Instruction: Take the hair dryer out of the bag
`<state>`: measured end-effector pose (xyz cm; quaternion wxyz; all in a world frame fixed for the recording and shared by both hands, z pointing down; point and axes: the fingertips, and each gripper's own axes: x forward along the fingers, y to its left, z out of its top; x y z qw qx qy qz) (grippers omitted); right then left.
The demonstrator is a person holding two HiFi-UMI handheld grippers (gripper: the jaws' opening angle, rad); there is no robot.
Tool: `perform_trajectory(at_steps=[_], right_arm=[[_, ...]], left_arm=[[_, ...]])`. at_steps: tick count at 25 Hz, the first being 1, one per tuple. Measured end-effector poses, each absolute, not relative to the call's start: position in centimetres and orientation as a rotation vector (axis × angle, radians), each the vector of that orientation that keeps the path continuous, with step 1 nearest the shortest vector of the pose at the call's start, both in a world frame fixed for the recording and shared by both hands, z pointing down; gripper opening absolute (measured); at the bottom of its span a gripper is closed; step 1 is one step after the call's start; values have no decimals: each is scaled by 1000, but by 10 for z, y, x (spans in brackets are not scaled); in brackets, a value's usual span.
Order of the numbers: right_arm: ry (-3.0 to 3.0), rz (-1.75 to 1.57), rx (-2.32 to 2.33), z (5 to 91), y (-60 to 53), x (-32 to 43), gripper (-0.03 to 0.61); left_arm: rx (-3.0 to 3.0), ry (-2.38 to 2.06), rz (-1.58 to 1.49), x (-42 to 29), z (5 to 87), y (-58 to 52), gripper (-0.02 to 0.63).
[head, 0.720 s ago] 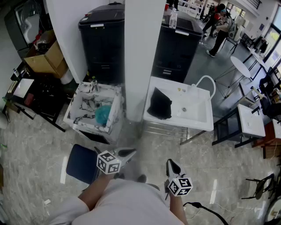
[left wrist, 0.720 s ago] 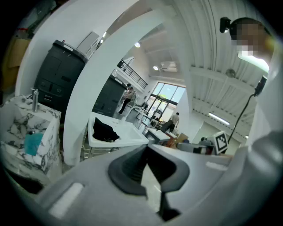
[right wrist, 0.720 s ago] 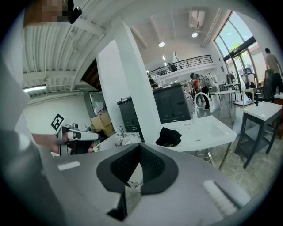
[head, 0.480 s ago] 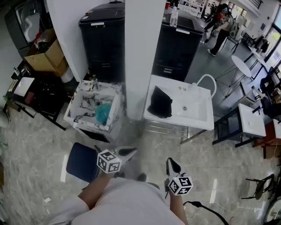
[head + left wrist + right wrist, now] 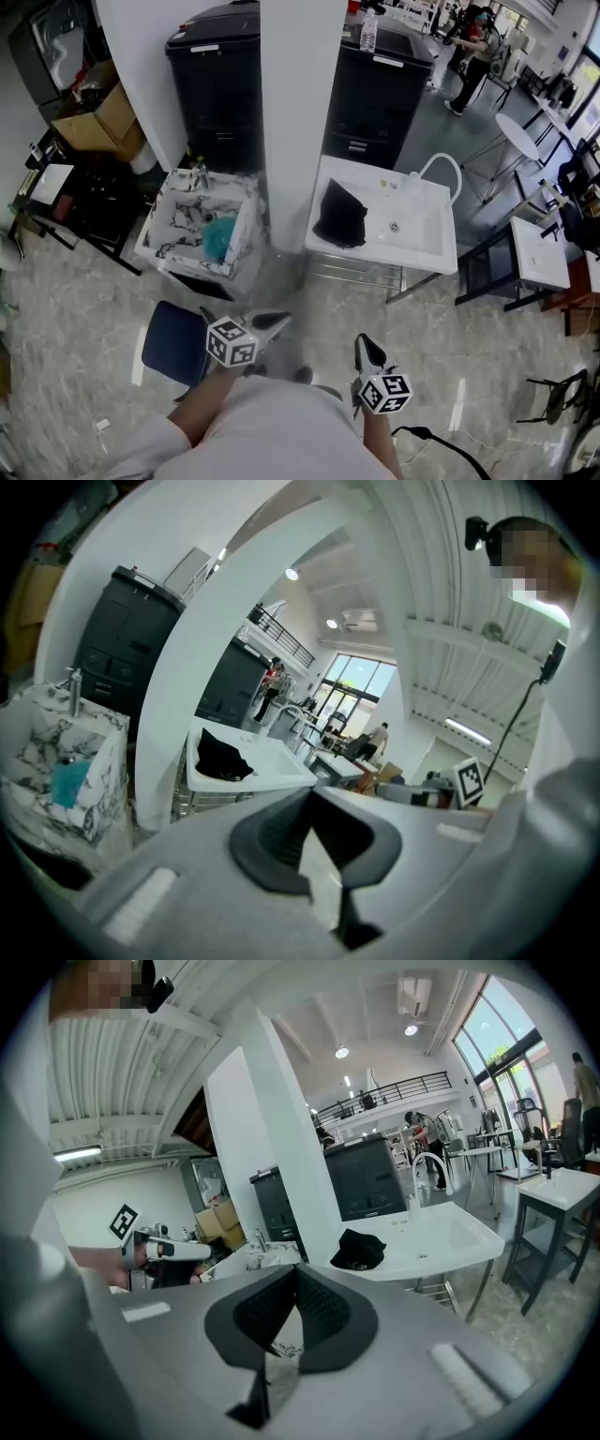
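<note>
Grey plastic jaws on the left gripper point(image 5: 279, 322) are pressed together with nothing between them. The right gripper point(image 5: 364, 345) is closed and empty in the same way. The person holds both low in front of the body, tipped slightly downward, each with its marker cube nearest the person. A dark blue seat point(image 5: 172, 345) stands on the pale floor just beside the left gripper.

Farther out are 2 basins, one on either side of a white pillar point(image 5: 300, 112). On the left is a marbled sink point(image 5: 167, 246) with something teal point(image 5: 218, 239) inside. On the right is a white sink point(image 5: 427, 253) on a metal frame, with an arched white faucet point(image 5: 441, 172).

The black bag point(image 5: 339, 217) lies slumped on the left part of the white sink, well apart from both grippers. I cannot make out the hair dryer from here.

Behind the basins stand 2 black cabinets point(image 5: 220, 89), and a water bottle point(image 5: 368, 33) rests on the right one. A cardboard box point(image 5: 98, 127) sits at the far left.
</note>
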<state>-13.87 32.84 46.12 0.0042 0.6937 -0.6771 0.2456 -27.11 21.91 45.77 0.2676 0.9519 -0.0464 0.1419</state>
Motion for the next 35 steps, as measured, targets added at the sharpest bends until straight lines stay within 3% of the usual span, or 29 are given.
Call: perform_trajectory(at_steps=[21,35], right_arm=[[-2160,857,2082,490,368,-74,5],[-2163,872,2084,498,318,-57,5]], left_arm=[[2530,-234,331,-221,470,251,0],[2473,-201,304,-197,483,200,0]])
